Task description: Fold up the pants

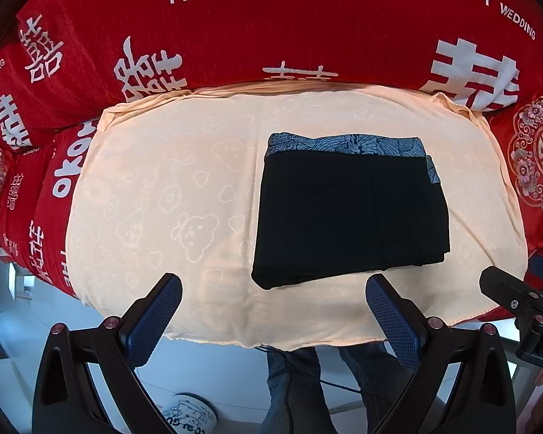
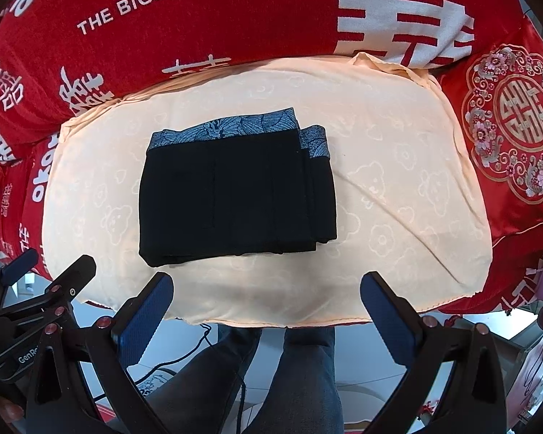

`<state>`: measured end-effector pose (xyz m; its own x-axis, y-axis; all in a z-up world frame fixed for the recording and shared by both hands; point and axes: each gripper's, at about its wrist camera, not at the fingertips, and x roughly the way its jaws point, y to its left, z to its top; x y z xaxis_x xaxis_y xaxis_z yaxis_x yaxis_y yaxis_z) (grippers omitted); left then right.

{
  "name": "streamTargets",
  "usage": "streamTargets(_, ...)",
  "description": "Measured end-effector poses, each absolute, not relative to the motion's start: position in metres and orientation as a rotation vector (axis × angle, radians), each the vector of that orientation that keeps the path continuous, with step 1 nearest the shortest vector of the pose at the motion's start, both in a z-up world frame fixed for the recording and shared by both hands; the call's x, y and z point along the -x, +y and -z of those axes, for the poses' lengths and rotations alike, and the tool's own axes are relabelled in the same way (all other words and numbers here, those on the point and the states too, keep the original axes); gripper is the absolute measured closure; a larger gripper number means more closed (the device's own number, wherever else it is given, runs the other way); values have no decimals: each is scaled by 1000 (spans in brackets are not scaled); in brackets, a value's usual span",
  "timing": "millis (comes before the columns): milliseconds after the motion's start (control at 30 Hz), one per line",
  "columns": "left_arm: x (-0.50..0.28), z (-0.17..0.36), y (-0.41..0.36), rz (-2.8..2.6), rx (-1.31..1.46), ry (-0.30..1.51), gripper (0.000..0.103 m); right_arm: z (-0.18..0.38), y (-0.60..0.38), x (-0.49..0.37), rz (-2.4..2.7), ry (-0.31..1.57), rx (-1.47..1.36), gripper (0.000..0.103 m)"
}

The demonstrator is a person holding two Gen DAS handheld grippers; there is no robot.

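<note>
Two views show the same pair of black pants (image 1: 347, 213), folded into a thick rectangle with a blue leaf-patterned waistband (image 1: 344, 146) along its far edge. In the left wrist view the bundle sits right of centre; in the right wrist view it sits left of centre. It lies flat on a peach blanket (image 1: 170, 188) embossed with faint bears and flowers. How many layers the bundle has cannot be counted: the black cloth swallows nearly all detail, and only a few stepped edges show at the lower right corner and a second strip of waistband at the upper right.

Beneath and around the blanket lies a red bedspread (image 1: 235, 36) with white characters and the words "THE BIGDAY"; other lettering at the upper right is cut off by the frame in the right wrist view. A red embroidered cushion (image 2: 514, 119) fills the right edge, partly cropped.

The left tool (image 1: 273, 294) hangs over the near edge of the blanket, its blue-padded fingers spread wide with nothing between them, close to the bundle but apart from it. The right tool (image 2: 266, 293) is likewise wide open and empty. Each tool's body is cut off at the bottom of its frame. Below the blanket's edge, a person's legs in dark jeans (image 2: 300, 369) show only in part, over a pale floor (image 1: 217, 372).
</note>
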<state>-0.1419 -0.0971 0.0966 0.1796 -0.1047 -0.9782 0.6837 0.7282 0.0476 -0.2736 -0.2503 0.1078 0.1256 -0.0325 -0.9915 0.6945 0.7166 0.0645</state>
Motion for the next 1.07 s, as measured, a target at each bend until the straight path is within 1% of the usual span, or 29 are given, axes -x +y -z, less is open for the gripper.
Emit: streamTargets(1067,145,-98,-98,605,-535,1279,1,-103,-243,274,574,1354,-620,0)
